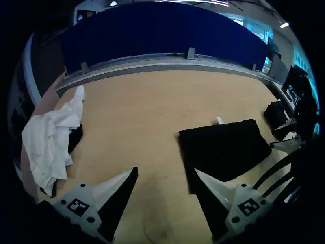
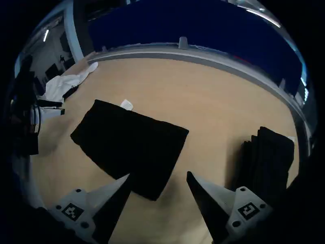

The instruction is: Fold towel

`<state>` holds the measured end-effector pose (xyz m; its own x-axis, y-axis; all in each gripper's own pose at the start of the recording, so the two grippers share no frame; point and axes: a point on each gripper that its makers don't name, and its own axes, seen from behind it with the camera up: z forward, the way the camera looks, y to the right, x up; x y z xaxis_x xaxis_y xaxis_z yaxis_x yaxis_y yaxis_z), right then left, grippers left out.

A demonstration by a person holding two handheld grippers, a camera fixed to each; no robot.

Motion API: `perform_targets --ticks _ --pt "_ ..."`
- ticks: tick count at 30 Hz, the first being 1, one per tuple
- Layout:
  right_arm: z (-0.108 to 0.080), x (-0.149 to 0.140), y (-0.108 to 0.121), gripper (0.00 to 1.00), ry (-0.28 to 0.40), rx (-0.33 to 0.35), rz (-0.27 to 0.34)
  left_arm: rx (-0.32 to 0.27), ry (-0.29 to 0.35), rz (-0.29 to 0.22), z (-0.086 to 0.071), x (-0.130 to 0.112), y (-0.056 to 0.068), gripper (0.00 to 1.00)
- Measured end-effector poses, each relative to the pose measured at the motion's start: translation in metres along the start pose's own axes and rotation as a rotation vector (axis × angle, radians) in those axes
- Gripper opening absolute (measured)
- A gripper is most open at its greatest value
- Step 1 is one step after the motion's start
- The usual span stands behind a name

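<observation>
1. Fingers of our left gripper (image 1: 165,169) stand spread apart with nothing between them, above the bare wooden table (image 1: 142,110). Its right fingertip overlaps the near left corner of the black towel (image 1: 225,148), and we cannot tell whether it touches.
2. Our right gripper (image 2: 158,174) is likewise spread wide and grips nothing. Its left fingertip sits at the towel's near edge.
3. We see the black towel lying flat on the table as a rough rectangle, with a small white tag (image 2: 127,104) at its far edge.
4. To the right, apart from the towel, stands a stack of dark folded cloths (image 2: 268,158).
5. Far left, well apart, a crumpled white cloth (image 1: 48,138) lies at the table's edge.
6. Farthest, a blue partition (image 1: 162,32) runs along the table's far side.
</observation>
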<state>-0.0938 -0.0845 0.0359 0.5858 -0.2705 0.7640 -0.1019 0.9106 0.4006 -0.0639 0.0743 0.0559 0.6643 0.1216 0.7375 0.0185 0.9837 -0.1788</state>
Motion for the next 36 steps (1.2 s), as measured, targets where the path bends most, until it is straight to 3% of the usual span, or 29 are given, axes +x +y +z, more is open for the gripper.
perform_targets --ticks 14,18,22,36 --pt "-0.014 -0.031 -0.015 0.98 -0.056 0.040 -0.081 0.071 -0.018 -0.071 -0.047 -0.055 -0.026 0.92" --pt "-0.014 -0.035 -0.016 0.94 -0.067 0.052 -0.091 0.081 -0.035 -0.091 -0.058 -0.072 -0.031 0.92" --pt "-0.012 -0.039 -0.017 0.85 -0.079 0.063 -0.100 0.090 -0.047 -0.104 -0.065 -0.085 -0.036 0.92" --pt "-0.003 -0.048 -0.016 0.33 -0.122 0.081 -0.112 0.103 -0.055 -0.111 -0.072 -0.098 -0.044 0.92"
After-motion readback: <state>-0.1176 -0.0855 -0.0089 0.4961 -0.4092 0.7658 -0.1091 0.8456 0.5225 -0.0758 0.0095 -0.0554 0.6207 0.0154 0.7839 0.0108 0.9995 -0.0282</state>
